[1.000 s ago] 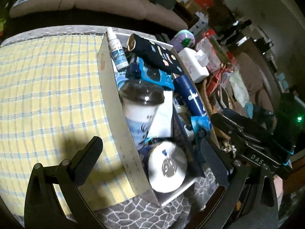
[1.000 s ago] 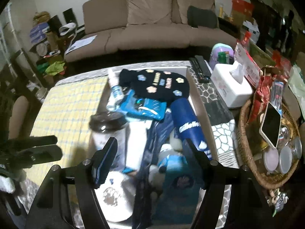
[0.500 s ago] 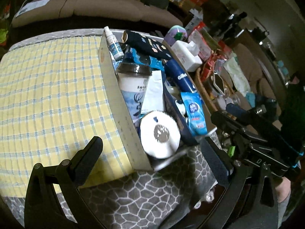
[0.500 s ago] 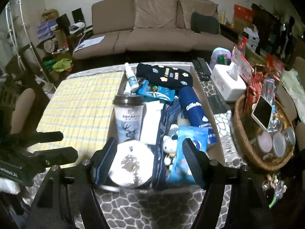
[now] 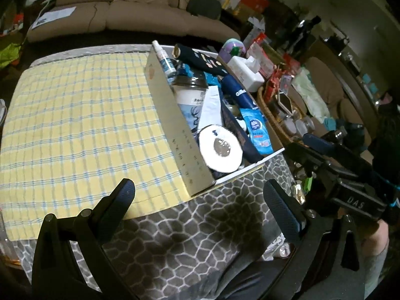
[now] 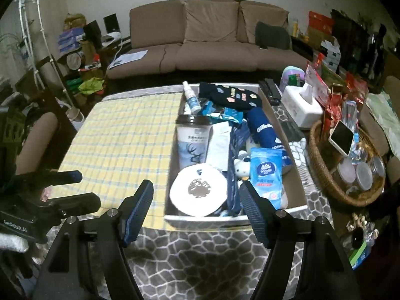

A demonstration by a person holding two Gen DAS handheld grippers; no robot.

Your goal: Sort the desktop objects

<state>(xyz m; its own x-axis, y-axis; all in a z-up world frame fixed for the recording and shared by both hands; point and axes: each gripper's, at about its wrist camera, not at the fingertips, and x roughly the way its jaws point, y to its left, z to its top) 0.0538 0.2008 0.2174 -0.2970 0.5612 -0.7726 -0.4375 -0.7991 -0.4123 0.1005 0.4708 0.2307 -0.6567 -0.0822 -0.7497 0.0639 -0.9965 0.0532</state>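
Observation:
A white cardboard box point(image 6: 232, 220) point(image 5: 180, 130) on the table holds several items: a toilet roll point(image 6: 198, 192) point(image 5: 221, 148), a lidded cup with a deer print point(image 6: 193, 142) point(image 5: 191, 100), a blue tissue pack point(image 6: 266, 175) point(image 5: 257, 130), a navy Gillette can point(image 6: 266, 131) point(image 5: 237, 95), a small spray bottle point(image 6: 191, 98) point(image 5: 165, 61), a dark flowered sock point(image 6: 232, 96) and a small plush toy point(image 6: 242, 166). My right gripper point(image 6: 196, 212) is open and empty, just in front of the box. My left gripper point(image 5: 200, 207) is open and empty, before the box's near corner.
A yellow checked cloth point(image 6: 120, 140) point(image 5: 80, 125) lies left of the box. Right of it are a tissue box point(image 6: 302, 105), remotes point(image 6: 271, 91) and a wicker basket point(image 6: 322, 172) with a phone and jars. A sofa point(image 6: 212, 42) stands behind the table.
Both grippers have pulled back and up from the box. The whole box and the grey patterned table cover in front of it now show. Both stay open and empty.

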